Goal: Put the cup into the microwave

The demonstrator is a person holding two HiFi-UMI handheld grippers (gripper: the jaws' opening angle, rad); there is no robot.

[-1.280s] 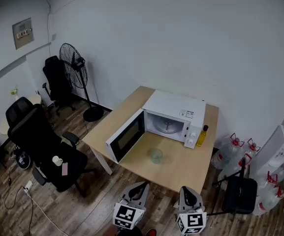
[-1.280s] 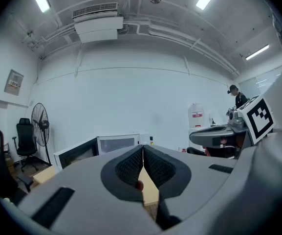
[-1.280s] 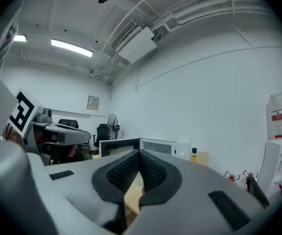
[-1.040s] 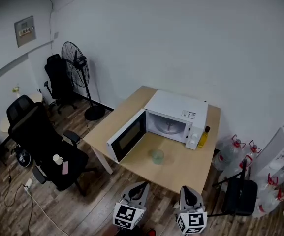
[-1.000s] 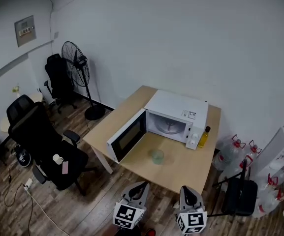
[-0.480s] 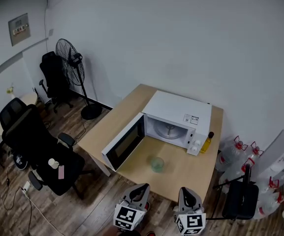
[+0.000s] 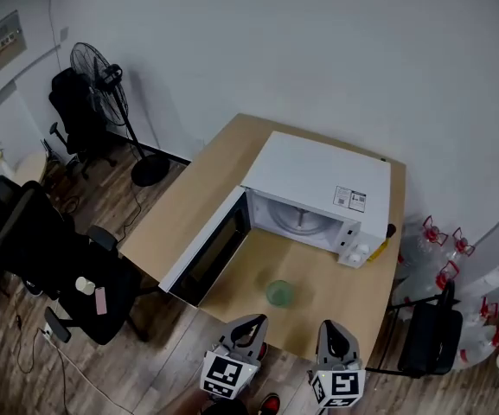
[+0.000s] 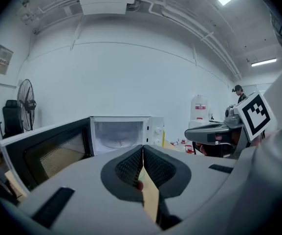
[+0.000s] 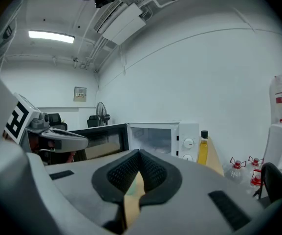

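A clear greenish cup point(image 7: 278, 293) stands upright on the wooden table point(image 7: 188, 197), near its front edge. Behind it is the white microwave point(image 7: 318, 180), whose door point(image 7: 204, 249) hangs wide open to the left; the cavity with its glass plate is bare. My left gripper point(image 7: 251, 321) and right gripper point(image 7: 331, 327) hover side by side just short of the table's front edge, both shut and holding nothing. The left gripper view looks past its shut left gripper point(image 8: 143, 148) at the microwave point(image 8: 121, 133). The right gripper point(image 9: 139, 153) likewise faces the microwave point(image 9: 155, 136).
A yellow oil bottle point(image 9: 203, 147) stands right of the microwave. Black office chairs point(image 7: 50, 258) and a standing fan point(image 7: 102, 76) are to the left on the wooden floor. Another black chair point(image 7: 426, 340) and several water jugs point(image 7: 439, 266) are at the right.
The head view has closed in on the table; microwave and cup look bigger and lie nearer my grippers. Both grippers have come forward toward the table edge and stay shut.
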